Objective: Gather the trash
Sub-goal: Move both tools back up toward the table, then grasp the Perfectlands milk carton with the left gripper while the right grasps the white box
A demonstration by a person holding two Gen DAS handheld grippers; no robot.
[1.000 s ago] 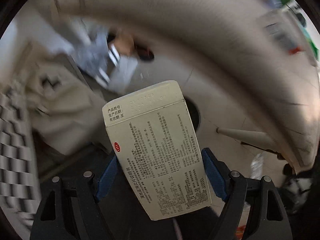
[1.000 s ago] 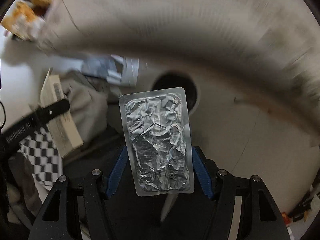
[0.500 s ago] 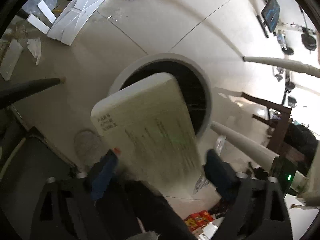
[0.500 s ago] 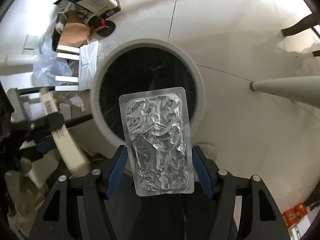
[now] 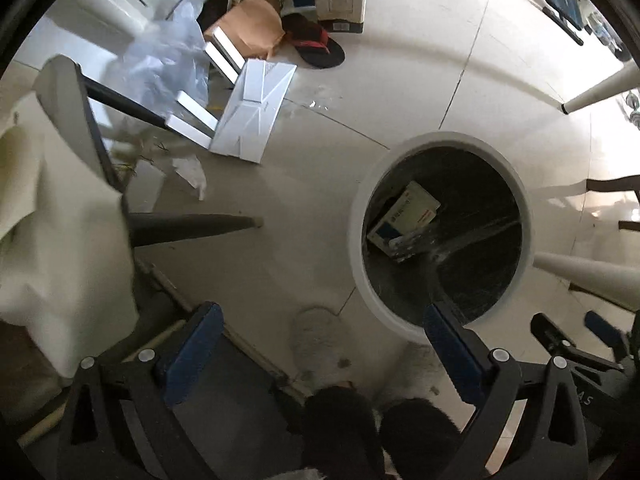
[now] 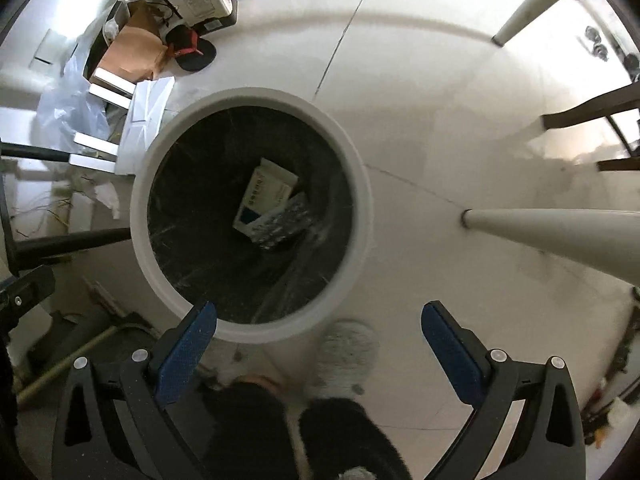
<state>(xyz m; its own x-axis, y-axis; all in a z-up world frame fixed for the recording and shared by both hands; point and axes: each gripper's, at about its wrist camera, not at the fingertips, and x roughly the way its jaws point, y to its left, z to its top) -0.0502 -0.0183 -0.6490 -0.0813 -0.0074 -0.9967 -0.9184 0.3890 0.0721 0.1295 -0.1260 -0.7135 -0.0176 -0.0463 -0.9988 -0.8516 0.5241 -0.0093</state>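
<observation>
A round white-rimmed trash bin [image 6: 152, 184] with a black liner stands on the floor; it also shows in the left wrist view [image 5: 356, 236]. Inside it lie a white medicine box [image 6: 266, 194] and a silver blister pack [image 6: 284, 224]. The box [image 5: 404, 216] and the pack [image 5: 410, 240] also show in the left wrist view. My left gripper [image 5: 320, 346] is open and empty, above the floor to the left of the bin. My right gripper [image 6: 320, 340] is open and empty, above the bin's near rim.
White table legs [image 6: 560, 232] stand right of the bin, dark chair legs [image 5: 192, 226] left of it. A cardboard piece [image 5: 252, 112], plastic bag [image 5: 164, 60], brown paper bag [image 6: 132, 56] and sandal [image 5: 316, 42] lie on the far floor. The person's feet [image 6: 344, 432] are below the grippers.
Both grippers have opened. The medicine box left the left gripper and the blister pack left the right gripper; both now lie in the bin.
</observation>
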